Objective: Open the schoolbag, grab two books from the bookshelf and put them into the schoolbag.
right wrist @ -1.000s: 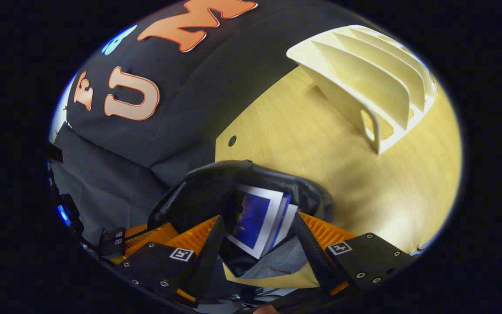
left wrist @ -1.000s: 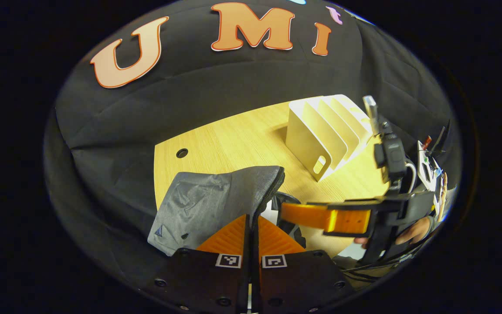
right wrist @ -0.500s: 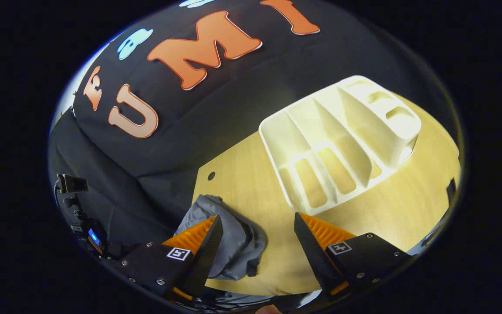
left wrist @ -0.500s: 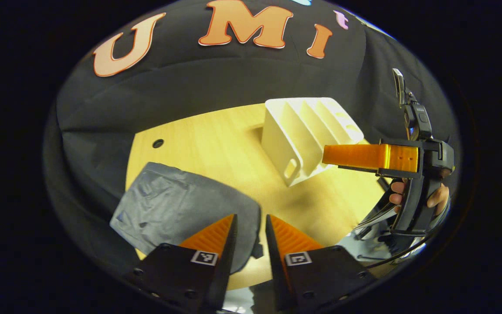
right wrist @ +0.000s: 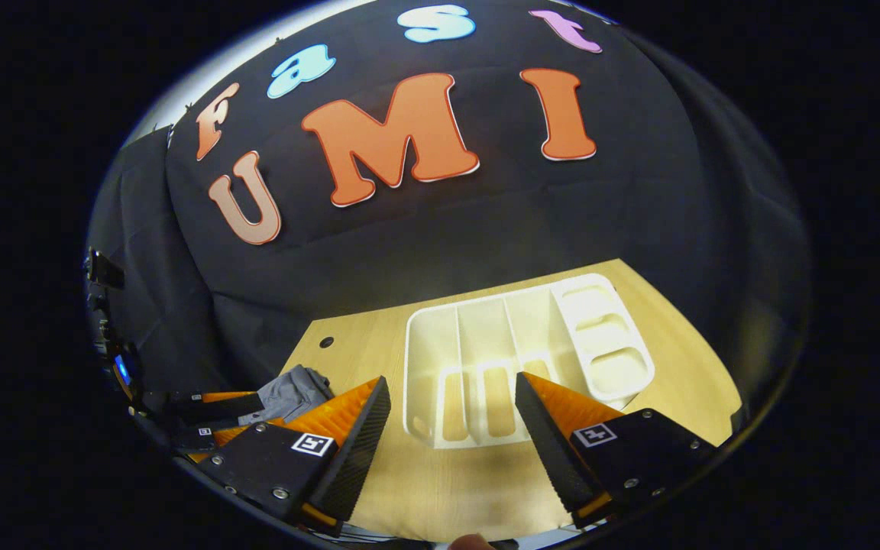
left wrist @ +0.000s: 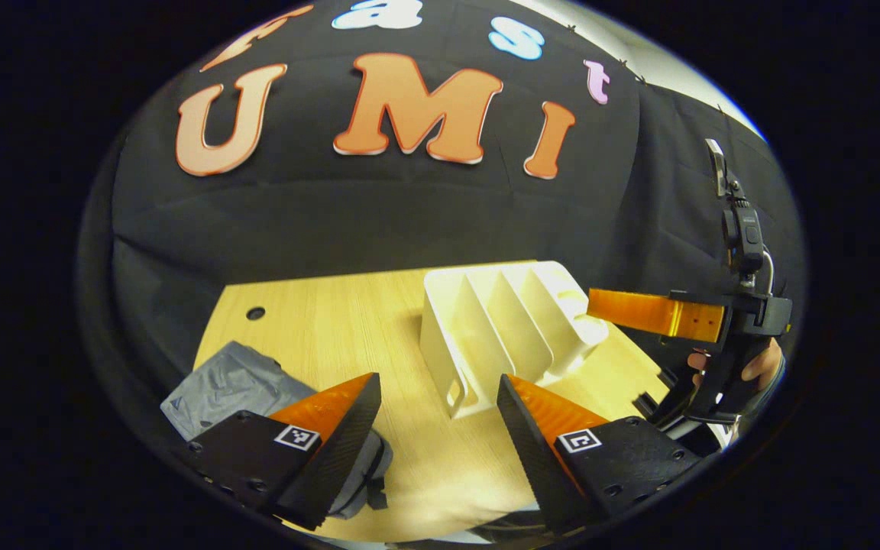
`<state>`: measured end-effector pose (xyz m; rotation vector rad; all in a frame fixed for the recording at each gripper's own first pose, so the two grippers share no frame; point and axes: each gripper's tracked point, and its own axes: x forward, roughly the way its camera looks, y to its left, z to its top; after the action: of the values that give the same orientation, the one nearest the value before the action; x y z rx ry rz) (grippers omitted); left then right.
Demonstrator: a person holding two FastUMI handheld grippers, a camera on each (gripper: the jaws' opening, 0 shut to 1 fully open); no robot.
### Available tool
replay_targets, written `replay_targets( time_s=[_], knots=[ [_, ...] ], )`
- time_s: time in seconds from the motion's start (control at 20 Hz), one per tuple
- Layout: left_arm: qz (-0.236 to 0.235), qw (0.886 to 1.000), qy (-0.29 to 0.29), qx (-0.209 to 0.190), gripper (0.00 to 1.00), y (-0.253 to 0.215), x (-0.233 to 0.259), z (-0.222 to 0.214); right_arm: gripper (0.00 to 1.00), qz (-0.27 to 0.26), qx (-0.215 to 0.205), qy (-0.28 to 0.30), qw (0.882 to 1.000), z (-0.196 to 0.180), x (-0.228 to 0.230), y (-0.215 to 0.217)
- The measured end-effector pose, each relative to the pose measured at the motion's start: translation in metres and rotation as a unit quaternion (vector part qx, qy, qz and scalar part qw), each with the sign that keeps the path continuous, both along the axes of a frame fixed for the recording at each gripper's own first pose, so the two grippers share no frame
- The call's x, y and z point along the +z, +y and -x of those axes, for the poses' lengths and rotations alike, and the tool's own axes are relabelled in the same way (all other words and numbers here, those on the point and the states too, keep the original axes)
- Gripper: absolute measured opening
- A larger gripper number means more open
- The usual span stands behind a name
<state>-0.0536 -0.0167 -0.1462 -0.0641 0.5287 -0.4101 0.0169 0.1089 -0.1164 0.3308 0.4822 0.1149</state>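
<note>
Now both grippers have lifted back from the schoolbag, which a second ago gaped with two books inside. It lies slumped on the wooden table, left of the bookshelf, so I judge the packing done. The left gripper and right gripper hang above the table with jaws spread, holding nothing. The bag is soft, creased grey cloth; the shelf is smooth cream plastic, its slanted slots empty; the table is pale, fine-grained wood.

No legible text, brand or number appears on the schoolbag, the bookshelf or the bench.
</note>
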Motion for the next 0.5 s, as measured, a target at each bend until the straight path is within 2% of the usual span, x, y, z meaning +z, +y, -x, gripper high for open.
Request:
replay_targets(
  time_s=[0.1, 0.25, 0.5],
  knots=[
    [-0.001, 0.998, -0.045, 0.038, 0.97, 0.011, 0.006, -0.004, 0.98, 0.006, 0.002, -0.024, 1.000, -0.002, 0.019, -0.012],
    [0.021, 0.991, -0.113, 0.066, 0.97, 0.017, 0.030, -0.001, 0.98, 0.034, 0.000, -0.071, 0.997, -0.004, 0.043, -0.030],
    [0.038, 0.971, -0.208, 0.113, 0.97, 0.035, 0.078, 0.023, 0.98, 0.085, 0.015, -0.156, 0.984, -0.012, 0.070, -0.040]
  ],
)
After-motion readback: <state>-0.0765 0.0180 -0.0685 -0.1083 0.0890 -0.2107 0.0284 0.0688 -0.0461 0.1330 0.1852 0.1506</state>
